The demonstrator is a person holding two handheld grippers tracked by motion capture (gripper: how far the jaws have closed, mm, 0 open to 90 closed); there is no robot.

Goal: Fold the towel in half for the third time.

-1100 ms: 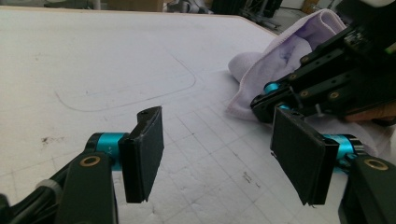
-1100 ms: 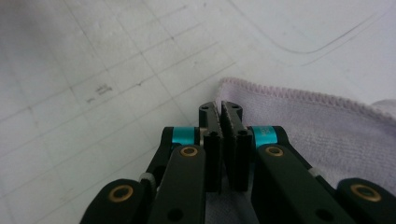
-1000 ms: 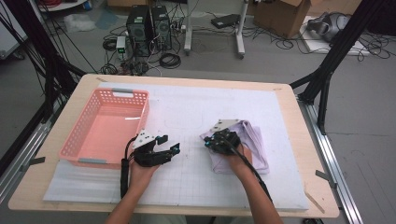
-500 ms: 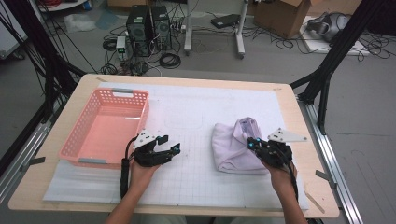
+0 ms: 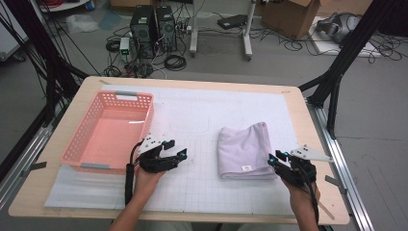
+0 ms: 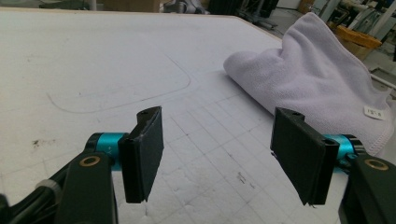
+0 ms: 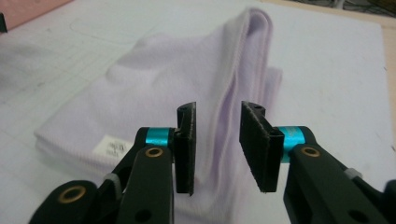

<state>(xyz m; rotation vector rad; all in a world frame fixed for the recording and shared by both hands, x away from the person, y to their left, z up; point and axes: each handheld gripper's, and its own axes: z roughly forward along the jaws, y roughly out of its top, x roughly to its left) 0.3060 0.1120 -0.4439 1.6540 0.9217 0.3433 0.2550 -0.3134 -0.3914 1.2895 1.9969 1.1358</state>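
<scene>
Lilac towel (image 5: 245, 150) folded, lying flat on white mat right of centre, small label near front edge.

Right gripper (image 5: 280, 162) went from mid-table, on top of the bunched lavender towel (image 5: 244, 151), out toward the table's right edge, now just off the towel's right side. Its jaws have just been opening, nothing pinched between them. The towel now lies folded flat.

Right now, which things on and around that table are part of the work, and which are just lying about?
Part of the job:
- folded towel
- right gripper, jaws just opened, nothing between them
- left gripper, open
- pink basket, probably

Just lying about:
- computer towers
- cardboard box
- floor cables
</scene>
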